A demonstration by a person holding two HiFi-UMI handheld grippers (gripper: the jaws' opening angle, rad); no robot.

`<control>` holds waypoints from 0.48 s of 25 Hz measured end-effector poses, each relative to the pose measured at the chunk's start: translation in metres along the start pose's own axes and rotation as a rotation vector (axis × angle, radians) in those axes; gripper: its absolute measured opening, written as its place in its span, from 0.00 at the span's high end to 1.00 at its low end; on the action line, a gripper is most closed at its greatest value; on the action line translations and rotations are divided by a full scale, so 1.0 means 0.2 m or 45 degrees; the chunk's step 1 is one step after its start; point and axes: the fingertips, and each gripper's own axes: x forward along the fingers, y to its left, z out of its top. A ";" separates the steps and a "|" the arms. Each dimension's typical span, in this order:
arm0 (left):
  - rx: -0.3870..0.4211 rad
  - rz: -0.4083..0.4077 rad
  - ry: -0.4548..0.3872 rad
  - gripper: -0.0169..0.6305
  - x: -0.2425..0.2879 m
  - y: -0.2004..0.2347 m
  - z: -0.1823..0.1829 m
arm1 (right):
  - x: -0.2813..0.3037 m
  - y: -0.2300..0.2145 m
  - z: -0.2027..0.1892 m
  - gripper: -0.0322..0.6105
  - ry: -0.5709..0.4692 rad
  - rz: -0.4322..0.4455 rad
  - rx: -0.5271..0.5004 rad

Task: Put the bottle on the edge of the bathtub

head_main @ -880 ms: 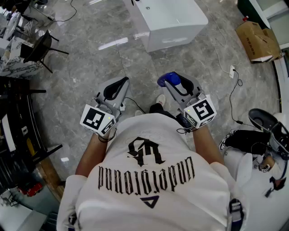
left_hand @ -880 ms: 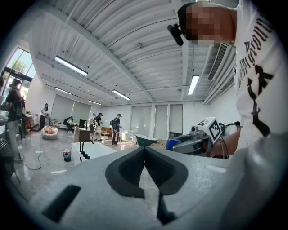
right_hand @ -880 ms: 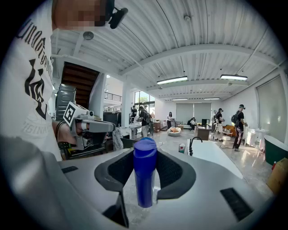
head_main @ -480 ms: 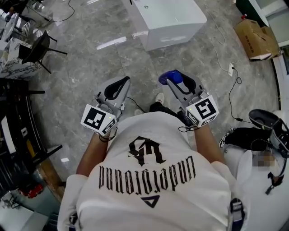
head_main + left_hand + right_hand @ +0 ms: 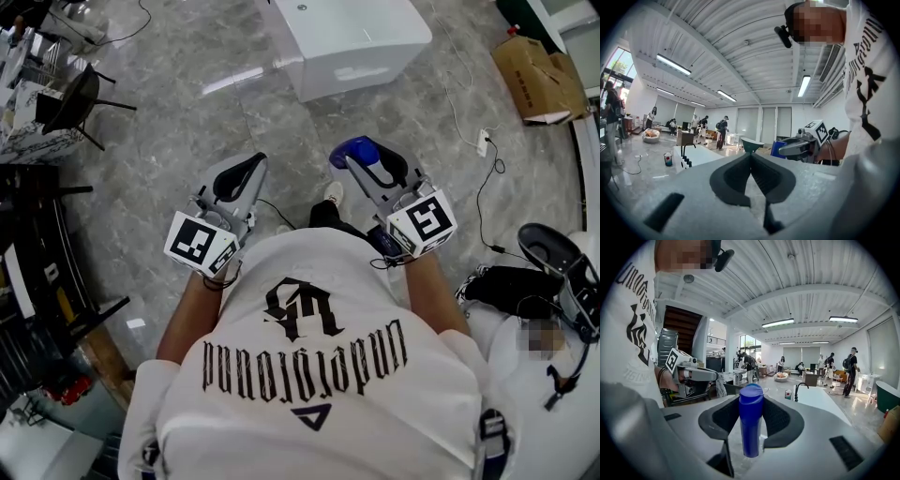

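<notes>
My right claw [image 5: 751, 404] stays out of use for nothing: it clamps the blue bottle [image 5: 751, 427] between its pads, presumably for carrying to the white bathtub [image 5: 352, 42] well ahead, whose inside I cannot see, while my left claw [image 5: 751, 157] rides closed and empty.

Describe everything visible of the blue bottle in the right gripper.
The blue plastic-looking bottle is a slim, glossy cylinder with a rounded cap of the same blue. It stands roughly upright between the jaws of the right gripper, which clamp its sides. It is held in the air over the grey marbled floor, apart from the white bathtub.
</notes>
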 end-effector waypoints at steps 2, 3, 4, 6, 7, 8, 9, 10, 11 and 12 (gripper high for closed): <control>-0.001 -0.001 0.010 0.95 0.12 0.01 0.00 | 0.00 -0.11 -0.01 0.71 -0.003 0.007 0.009; 0.000 -0.001 0.017 0.95 0.19 0.01 0.00 | 0.00 -0.18 -0.02 0.71 -0.006 0.011 0.016; 0.001 -0.001 0.026 0.95 0.26 0.01 -0.01 | 0.00 -0.25 -0.03 0.71 -0.009 0.016 0.024; -0.005 0.009 0.045 0.95 0.39 0.02 -0.03 | 0.01 -0.37 -0.07 0.71 -0.014 0.030 0.036; -0.011 0.017 0.054 0.95 0.44 0.03 -0.04 | 0.01 -0.43 -0.09 0.71 -0.015 0.036 0.040; -0.018 0.027 0.062 0.95 0.50 0.05 -0.05 | 0.02 -0.48 -0.10 0.71 -0.015 0.042 0.045; -0.024 0.036 0.067 0.95 0.55 0.06 -0.05 | 0.02 -0.53 -0.11 0.71 -0.014 0.047 0.049; -0.029 0.045 0.071 0.95 0.60 0.07 -0.05 | 0.02 -0.59 -0.12 0.71 -0.012 0.052 0.054; -0.030 0.053 0.076 0.95 0.65 0.07 -0.05 | 0.02 -0.64 -0.13 0.71 -0.010 0.056 0.058; -0.030 0.060 0.080 0.95 0.70 0.08 -0.05 | 0.02 -0.69 -0.13 0.71 -0.010 0.060 0.061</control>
